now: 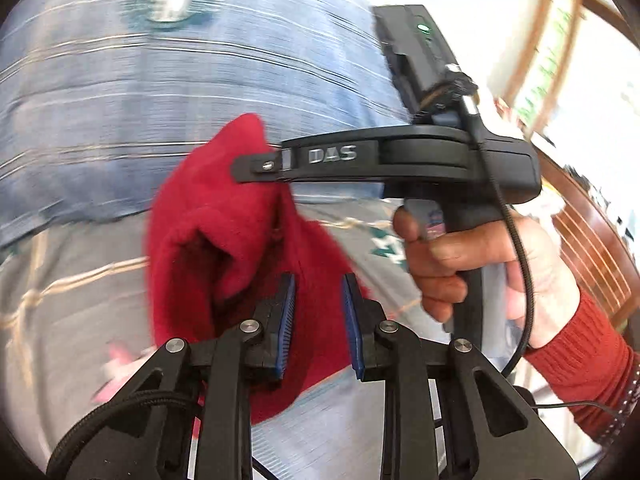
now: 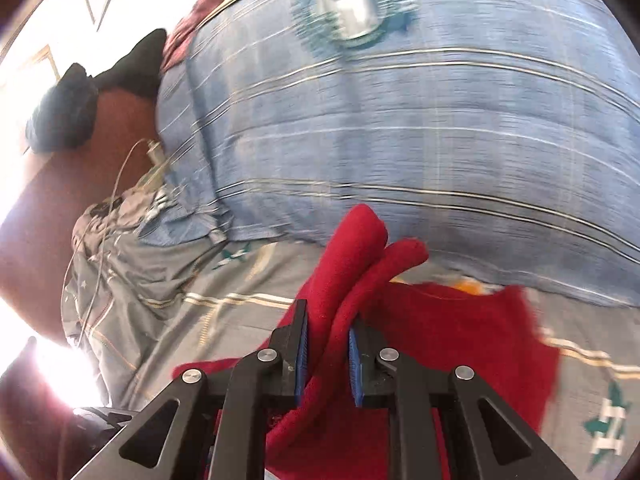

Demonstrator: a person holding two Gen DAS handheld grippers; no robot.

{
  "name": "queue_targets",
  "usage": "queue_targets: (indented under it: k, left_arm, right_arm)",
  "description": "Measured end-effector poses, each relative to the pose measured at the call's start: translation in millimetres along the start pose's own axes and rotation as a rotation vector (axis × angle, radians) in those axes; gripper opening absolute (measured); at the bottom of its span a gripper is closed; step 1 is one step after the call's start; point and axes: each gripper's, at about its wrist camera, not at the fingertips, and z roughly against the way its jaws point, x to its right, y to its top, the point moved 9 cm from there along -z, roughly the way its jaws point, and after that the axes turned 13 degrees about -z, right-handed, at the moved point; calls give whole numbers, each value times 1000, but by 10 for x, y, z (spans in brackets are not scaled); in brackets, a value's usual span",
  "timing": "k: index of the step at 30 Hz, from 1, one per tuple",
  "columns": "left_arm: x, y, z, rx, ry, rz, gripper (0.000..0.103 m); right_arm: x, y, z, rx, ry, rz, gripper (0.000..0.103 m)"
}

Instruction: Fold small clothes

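A small red fleece garment (image 1: 224, 248) hangs lifted over the bed. In the left wrist view my left gripper (image 1: 319, 286) is open, its blue pads apart, with the red cloth just behind and to the left; nothing sits between the pads. My right gripper (image 1: 256, 170) comes in from the right, held by a hand, its tip pinching the cloth's upper edge. In the right wrist view my right gripper (image 2: 327, 320) is shut on a fold of the red garment (image 2: 360, 264), which sticks up past the pads and spreads below right.
A blue striped pillow (image 2: 400, 120) lies behind the garment on a grey patterned bedsheet (image 2: 180, 304). A dark wooden headboard (image 2: 112, 120), dark clothes (image 2: 64, 116) and a thin cable (image 2: 120, 168) are at left. A wooden chair (image 1: 592, 248) stands at right.
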Motion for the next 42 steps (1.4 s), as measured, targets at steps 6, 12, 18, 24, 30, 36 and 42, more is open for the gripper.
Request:
queue_targets:
  k: [6,12,18,24,30,36,42]
  left_arm:
    - [374,-35,-814,-107,-74,-37,23]
    - [311,-107,-900,-165,-136,5,32]
    - [174,-48,-107,-54,-103,-9,64]
    - [-315,-318,20,-84,83,36,64]
    - [-377,-535,-164,-142,129,52,64]
    - [-413,-621,-239,-132,136,57,64]
    - [-429,-650,-419,-160,166,34,65]
  right_arm:
    - [855,-13,185,33,-72,-120,15]
    - [1613,-264,-206,-40,-153,-273,15]
    - [1619,-344,-27,-5,-17,-431,62]
    - [1230,-689,115,-54,21,-365,73]
    - [1185,-776,43,-30,-112,-267,26]
    - [1189,-691,441,42,-269,-54,15]
    - [1322,-852,214,-22,-363,-2,38]
